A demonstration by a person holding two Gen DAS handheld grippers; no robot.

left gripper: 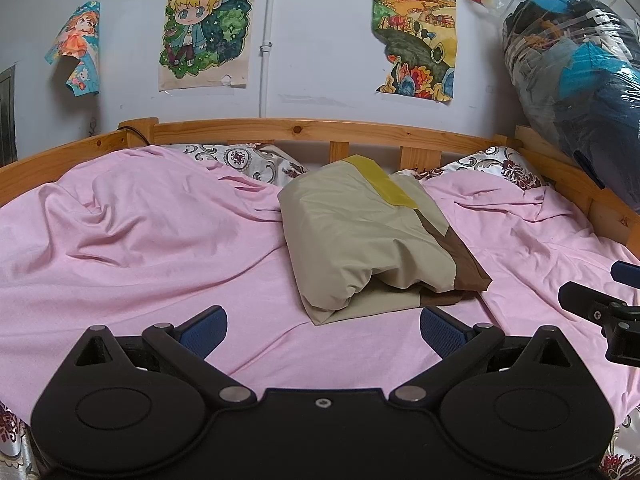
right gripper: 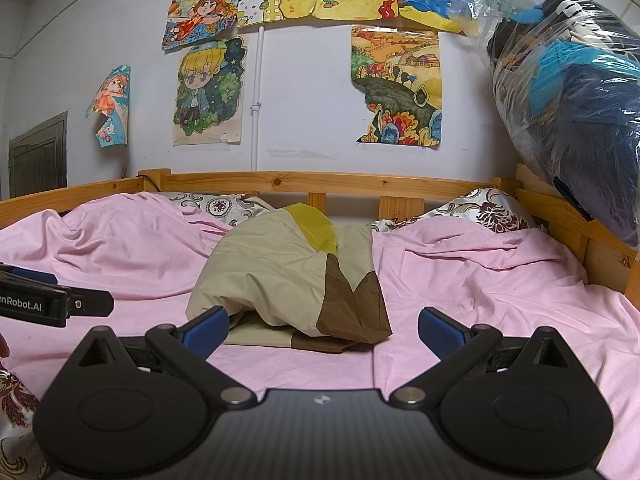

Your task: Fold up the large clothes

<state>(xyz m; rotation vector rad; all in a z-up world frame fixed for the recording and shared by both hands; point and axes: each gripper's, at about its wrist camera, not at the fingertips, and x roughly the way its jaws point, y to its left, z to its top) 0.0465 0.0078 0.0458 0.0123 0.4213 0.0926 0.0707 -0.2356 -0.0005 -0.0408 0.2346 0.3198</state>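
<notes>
Ahead of the left hand-held gripper (left gripper: pixel 323 330), its jaws spread wide and empty, the folded beige garment (left gripper: pixel 360 232) lies on the bed's pink sheet (left gripper: pixel 140 240). From the right wrist, the right hand-held gripper (right gripper: pixel 323 330) likewise gapes empty just short of the garment (right gripper: pixel 280 272).

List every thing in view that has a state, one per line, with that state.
left gripper: open, empty, hovering just short of the garment.
right gripper: open, empty, near the garment's front edge.
beige garment: folded into a bundle, lying on the sheet, top layer puffed up.
pink sheet: spread over the bed, wrinkled.
patterned pillows: partly covered by the sheet.
plastic bag: stuffed full, resting on the bed frame.
</notes>
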